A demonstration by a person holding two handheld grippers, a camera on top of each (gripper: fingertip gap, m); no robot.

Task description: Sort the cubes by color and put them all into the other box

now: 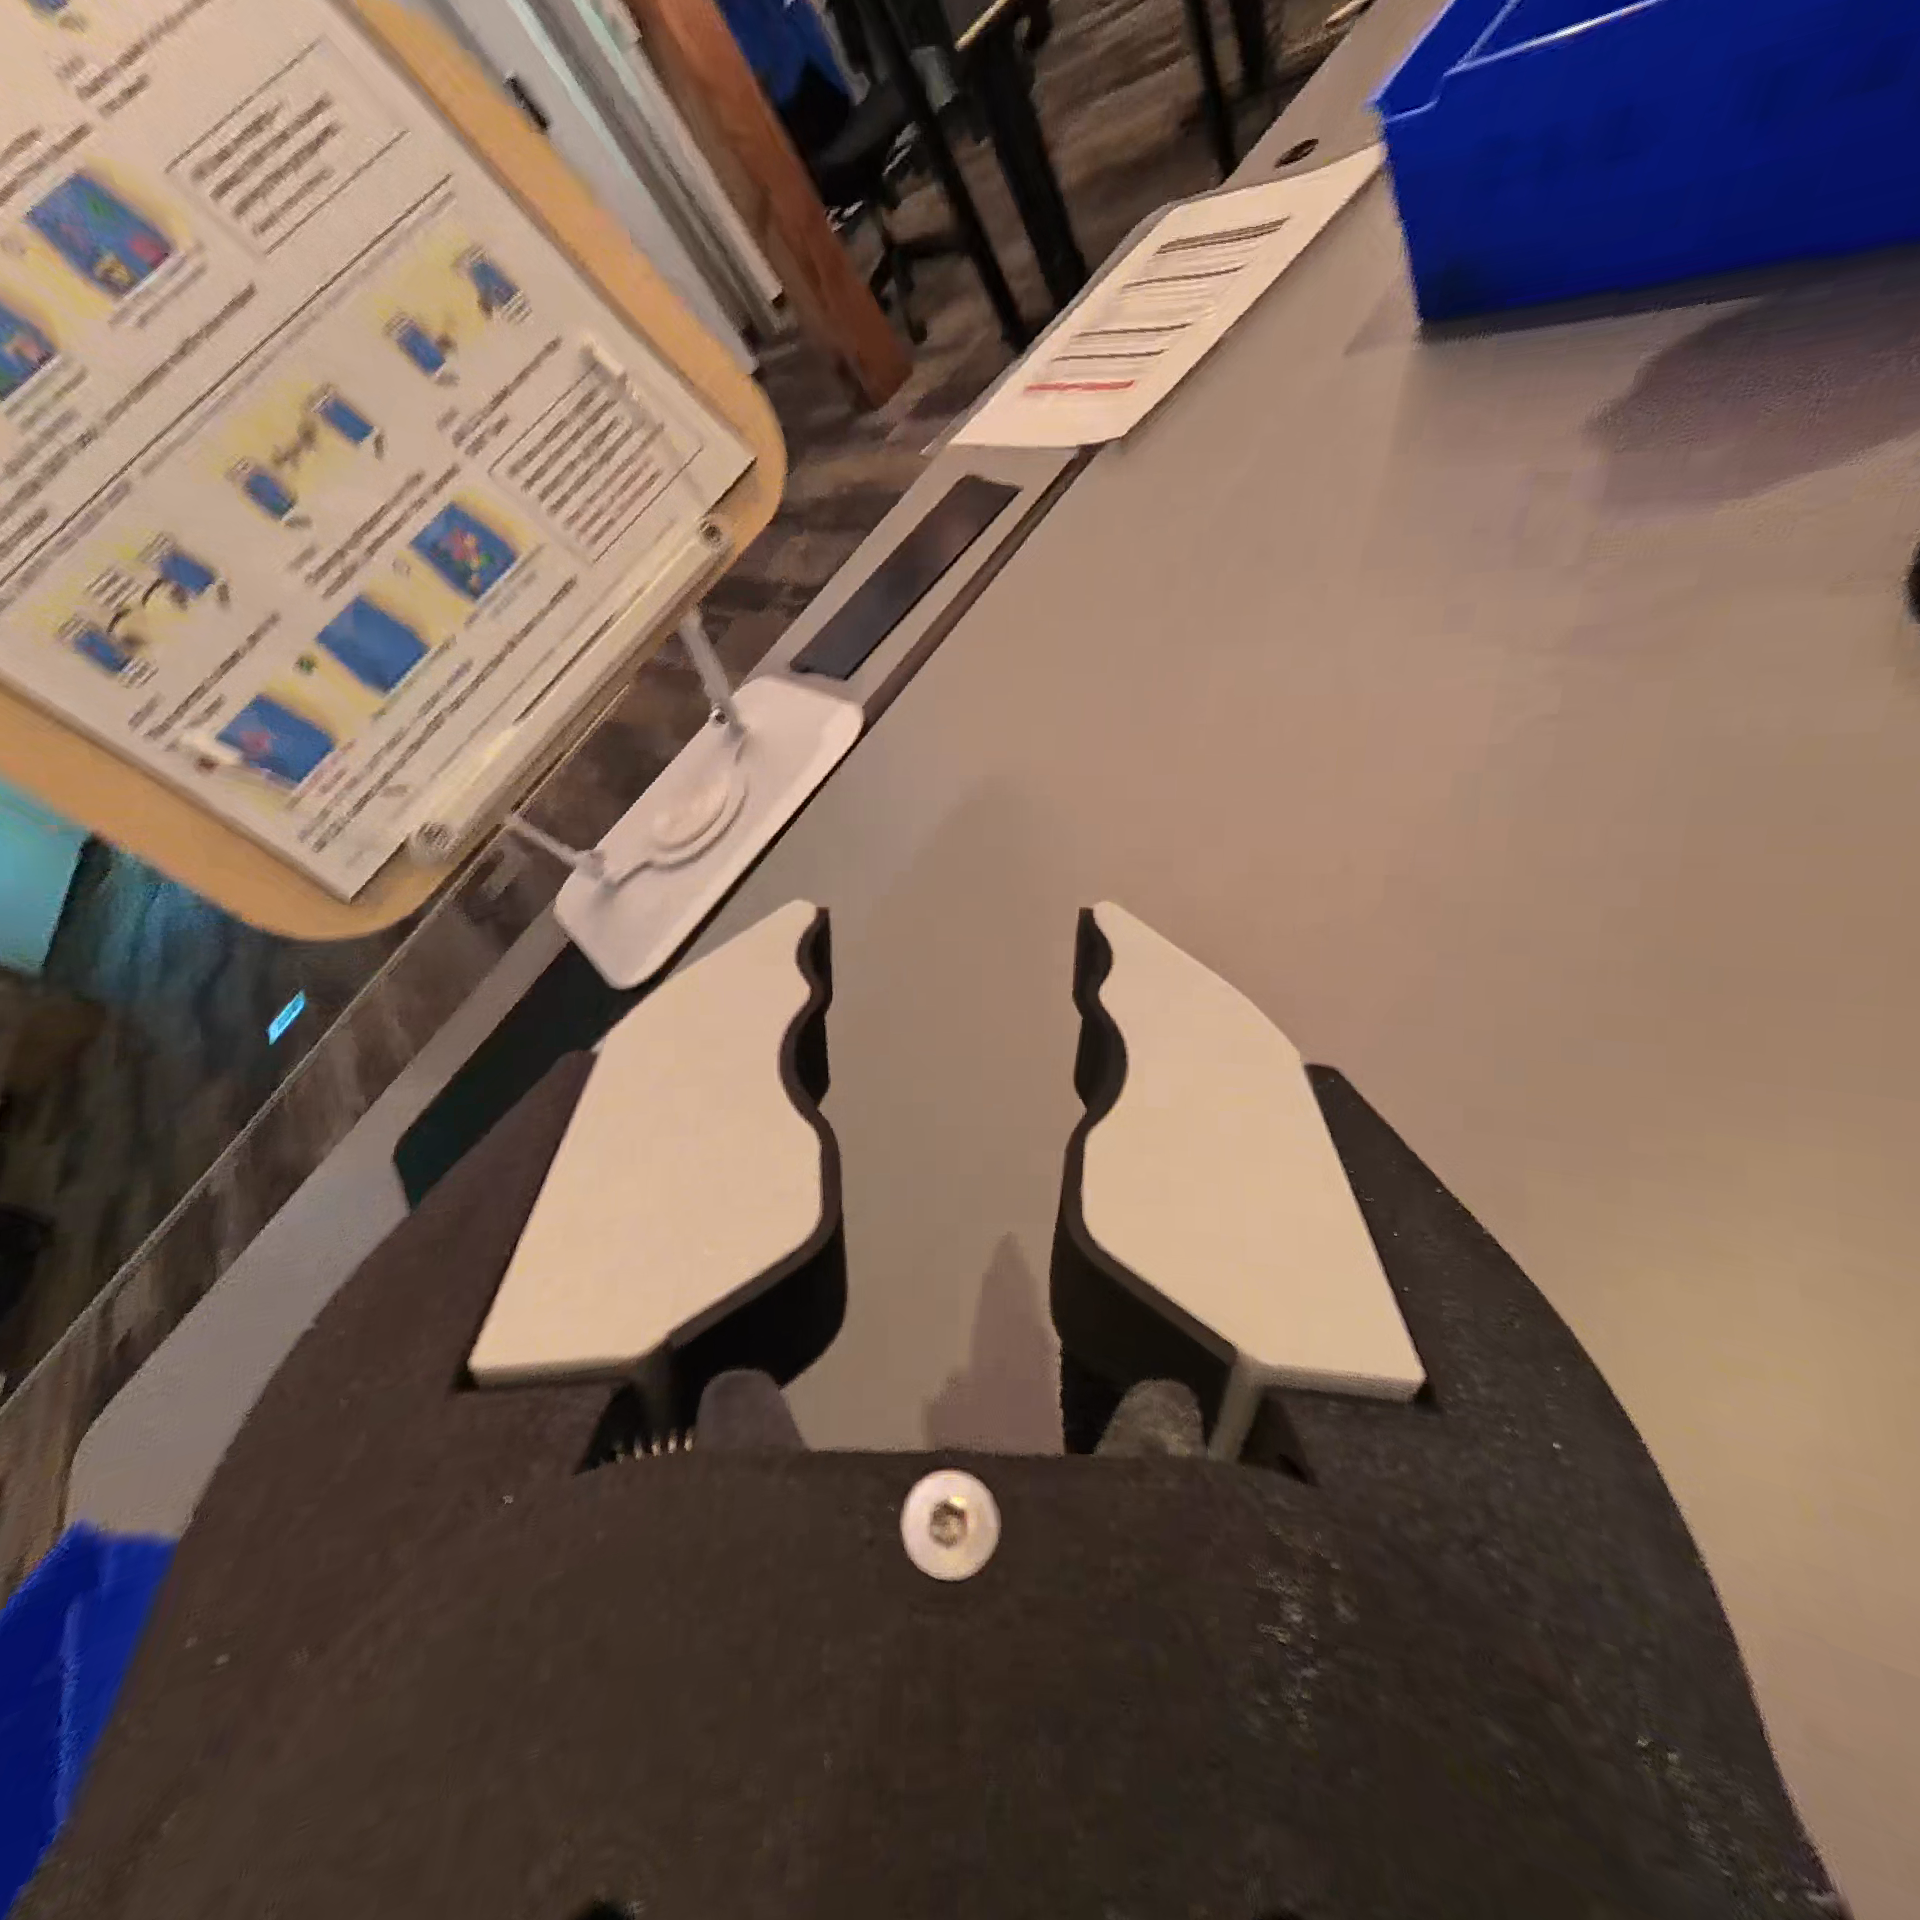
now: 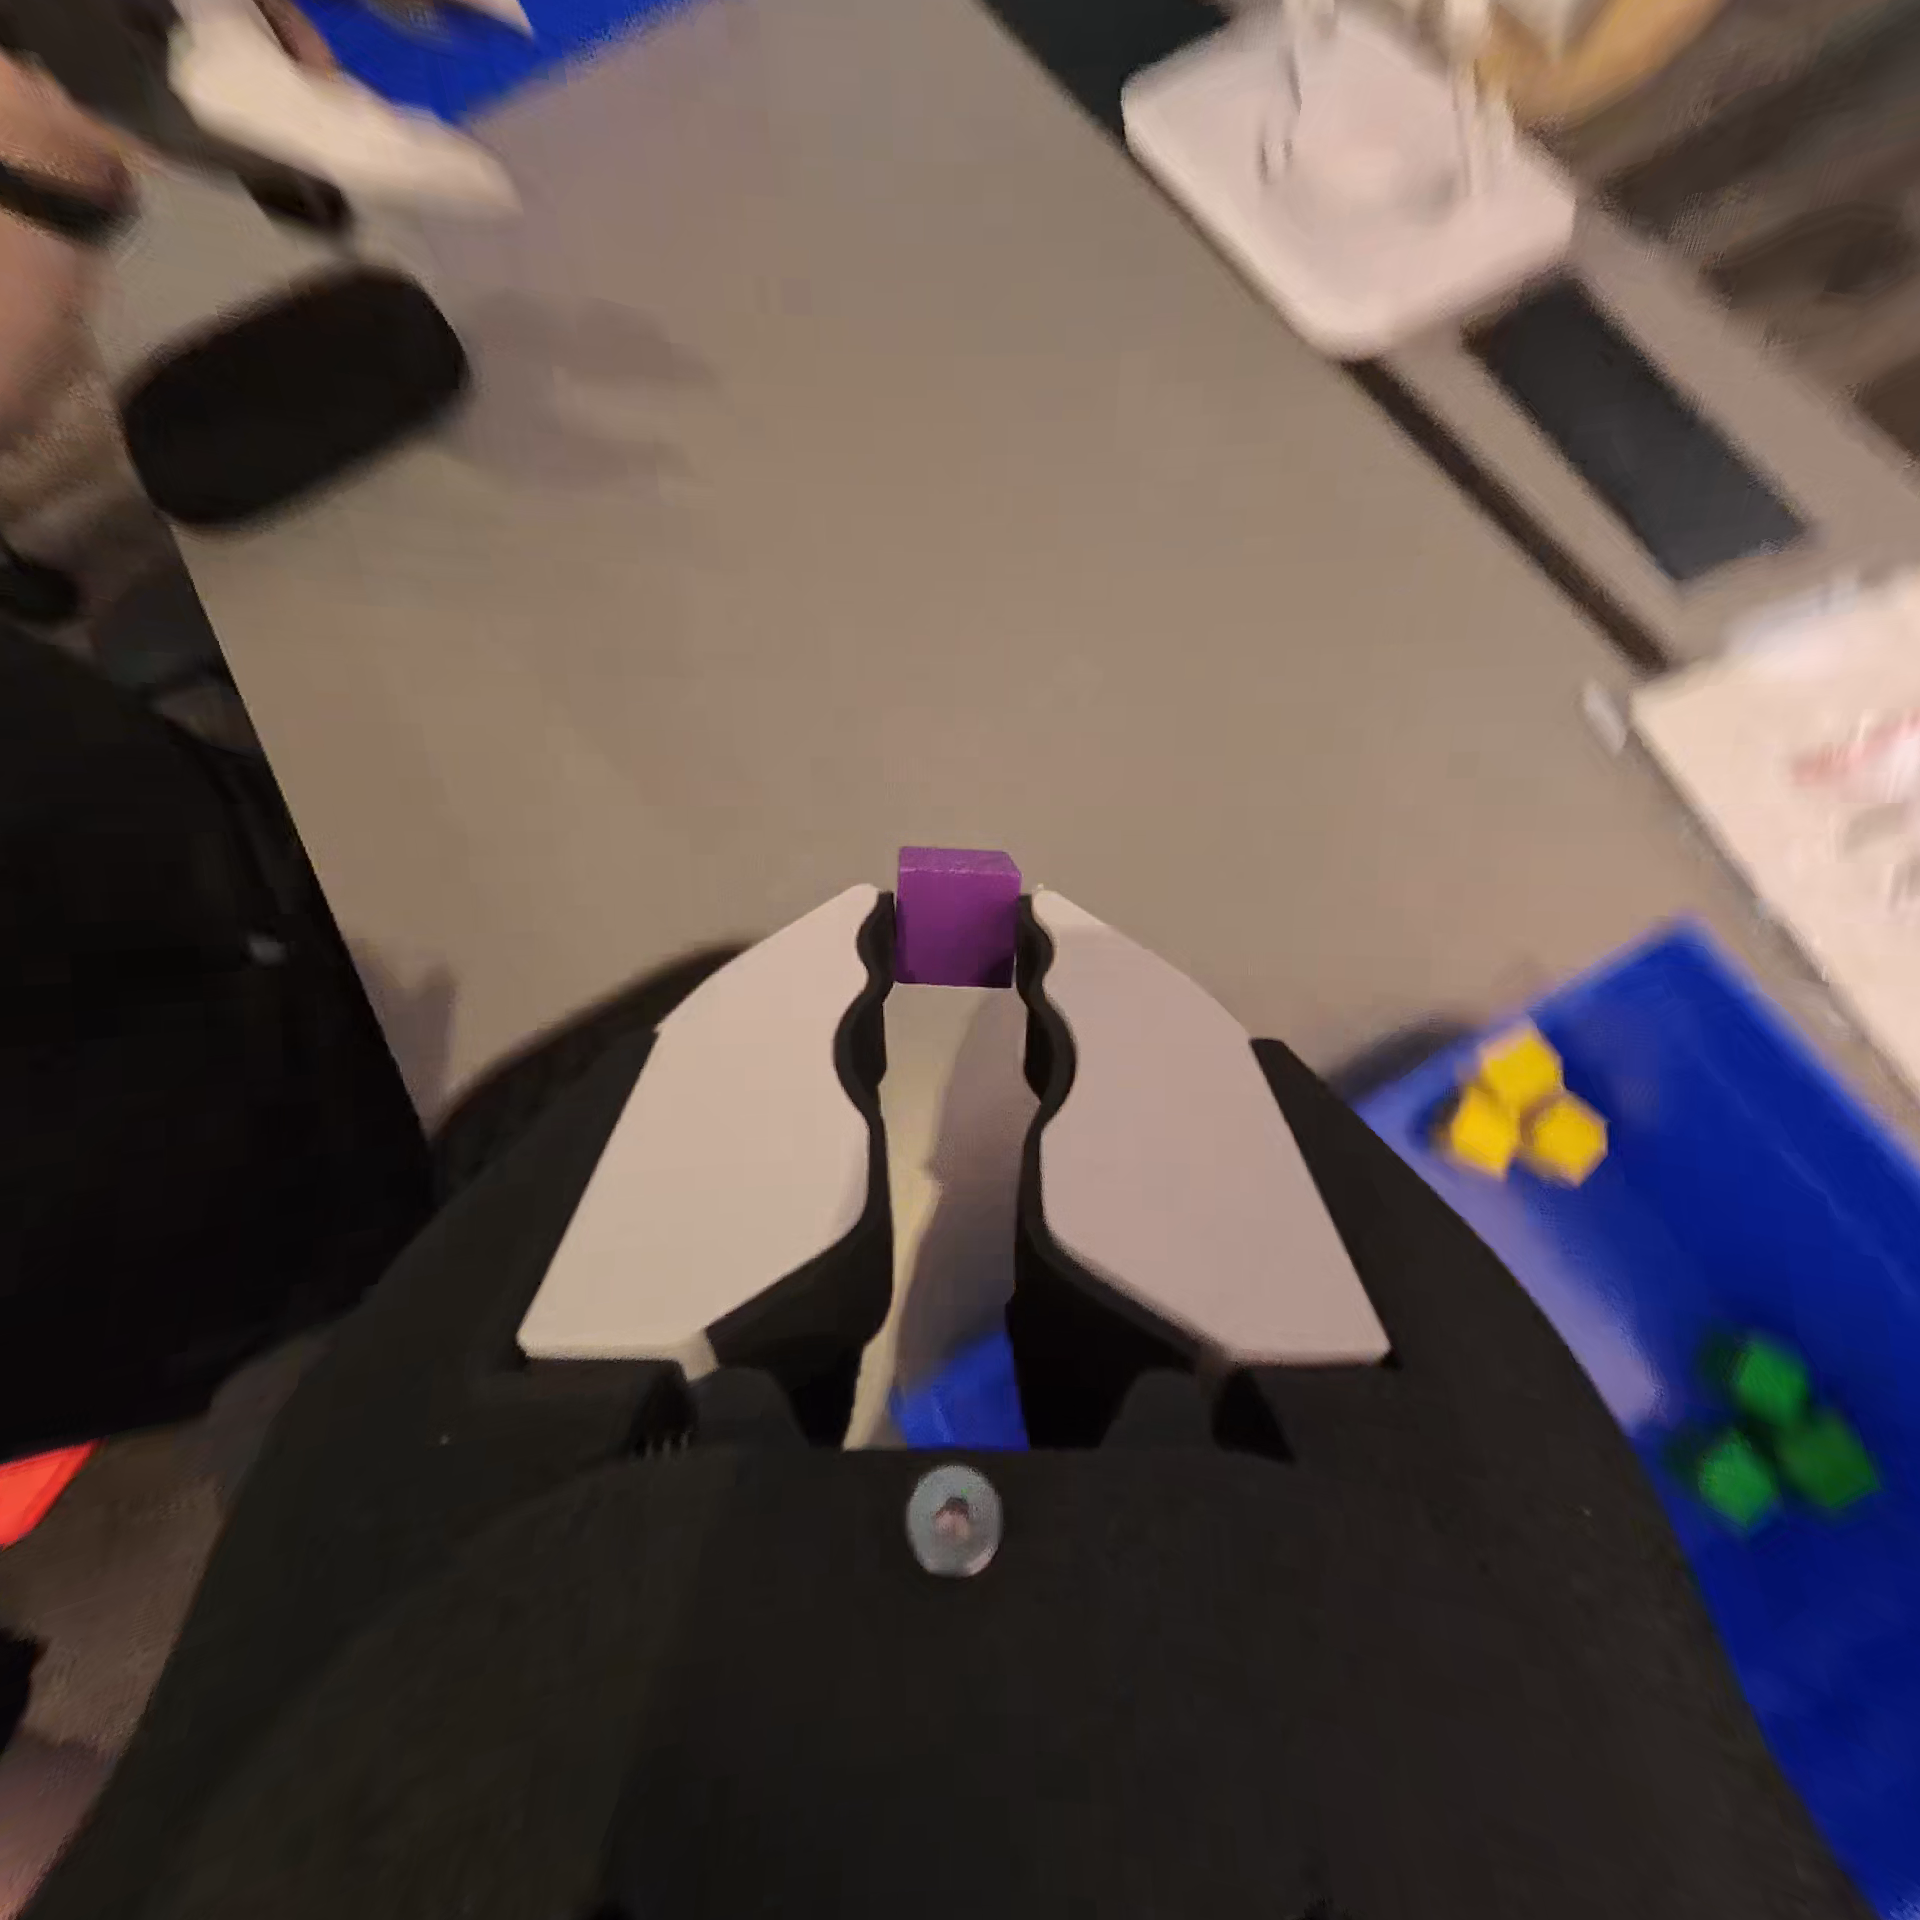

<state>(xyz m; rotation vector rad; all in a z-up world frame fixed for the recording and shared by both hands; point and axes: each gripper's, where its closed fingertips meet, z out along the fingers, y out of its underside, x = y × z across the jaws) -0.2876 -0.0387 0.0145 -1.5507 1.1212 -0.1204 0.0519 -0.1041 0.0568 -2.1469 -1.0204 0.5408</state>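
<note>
My right gripper (image 2: 954, 914) is shut on a purple cube (image 2: 954, 920) held at its fingertips above the grey table (image 2: 831, 571). To its lower right lies a blue box (image 2: 1714, 1247) with a cluster of three yellow cubes (image 2: 1522, 1117) and a cluster of three green cubes (image 2: 1782, 1439) in it. My left gripper (image 1: 954, 935) is open and empty above the table (image 1: 1351, 831). A blue box (image 1: 1662, 156) stands at the far right in the left wrist view. The other gripper shows blurred at the upper left of the right wrist view (image 2: 301, 301).
An instruction sheet on a wooden board (image 1: 343, 436) stands on a white stand (image 1: 717, 821) at the table's left edge. A printed paper (image 1: 1164, 312) lies near the far edge. A blue thing (image 1: 62, 1683) shows at the lower left. A person's dark clothing (image 2: 156, 987) is at left.
</note>
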